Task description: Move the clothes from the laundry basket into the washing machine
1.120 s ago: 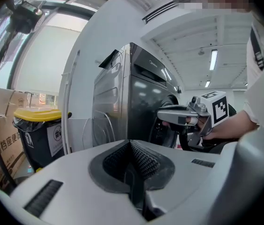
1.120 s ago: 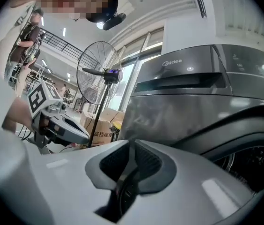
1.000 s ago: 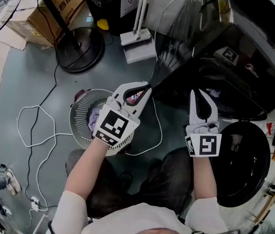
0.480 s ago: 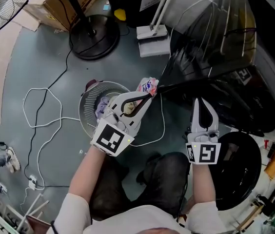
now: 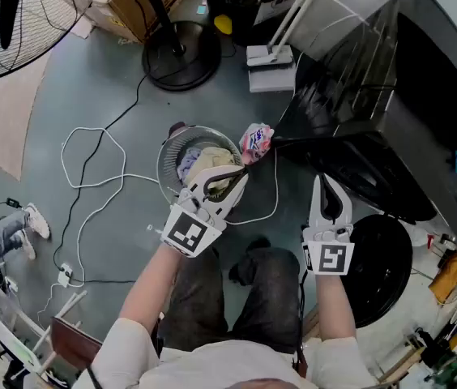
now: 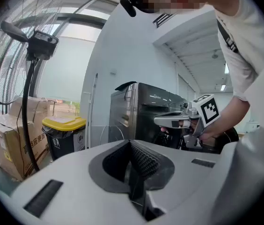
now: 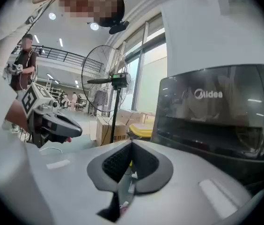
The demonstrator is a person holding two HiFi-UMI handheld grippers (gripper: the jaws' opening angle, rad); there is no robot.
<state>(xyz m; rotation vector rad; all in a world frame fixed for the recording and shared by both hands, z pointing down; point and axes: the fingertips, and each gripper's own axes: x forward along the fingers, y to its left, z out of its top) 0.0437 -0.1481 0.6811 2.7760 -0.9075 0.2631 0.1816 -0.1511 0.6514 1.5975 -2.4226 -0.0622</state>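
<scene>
Head view: left hand-held gripper (image 5: pixel 241 177) above basket (image 5: pixel 162 165).

Grey floor (image 5: pixel 91 79). Laundry basket (image 5: pixel 162 162) sits just above centre. White cable (image 5: pixel 64 156) loops at 9 o'clock. Fan base (image 5: pixel 192 63) at 12, white mop head (image 5: pixel 271 70) at 1. Cardboard box (image 5: pixel 135 2) at 11, flat cardboard sheet (image 5: pixel 10 112) at 10. Washing machine (image 5: pixel 407 112) at 2.

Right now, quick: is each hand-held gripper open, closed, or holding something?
Left hand-held gripper: closed; whether it pinches cloth cannot be told.
Right hand-held gripper: closed; a pale sliver sits between its jaws, unidentifiable.
</scene>
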